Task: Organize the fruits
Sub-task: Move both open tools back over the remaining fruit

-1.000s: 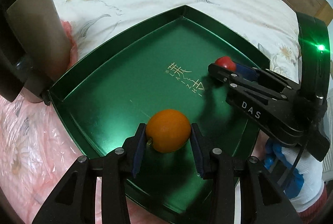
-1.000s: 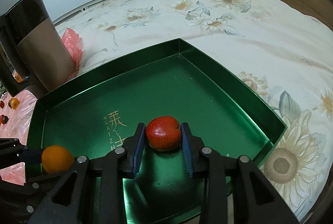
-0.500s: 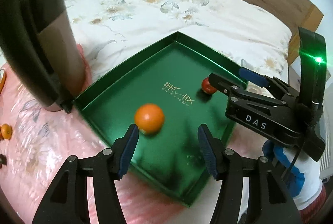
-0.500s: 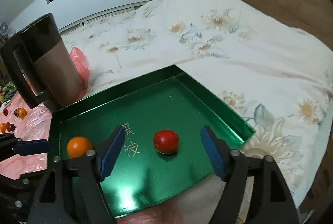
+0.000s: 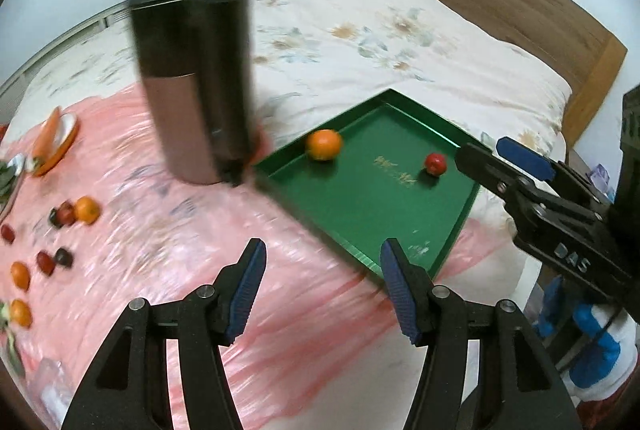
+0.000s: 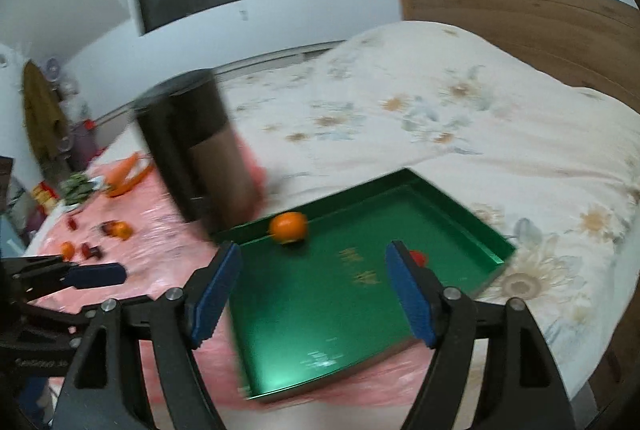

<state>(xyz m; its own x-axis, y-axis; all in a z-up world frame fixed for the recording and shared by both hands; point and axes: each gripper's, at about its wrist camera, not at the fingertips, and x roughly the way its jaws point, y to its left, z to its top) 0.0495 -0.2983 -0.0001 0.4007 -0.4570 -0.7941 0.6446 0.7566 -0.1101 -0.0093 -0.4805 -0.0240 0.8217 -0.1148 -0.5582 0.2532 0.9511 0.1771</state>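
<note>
While the left wrist view is blurring, the left claw [image 5: 322,266] is standing released, nothing between its blue pads, over the pink plastic sheet [image 5: 160,230] just short of the green tray [image 5: 460,230]. Its jaws have just been opening, though they are now holding steady. Inside the tray, the orange [image 5: 324,144] is lying near the far left wall and the red fruit [image 5: 435,163] is sitting well apart, toward the right. A dark canister [image 5: 196,78] is standing beside the tray; loose small fruits [image 5: 74,212] are lying scattered at the left. The right claw [image 5: 508,160] is showing at the right edge.

Seen from the right wrist, the right claw [image 6: 314,286] is gaping wide and empty above the tray [image 6: 496,242], its jaws having just been opening. The orange [image 6: 289,227] is resting by the tray's back wall, and the red fruit [image 6: 419,257] is peeking from behind the right pad.
</note>
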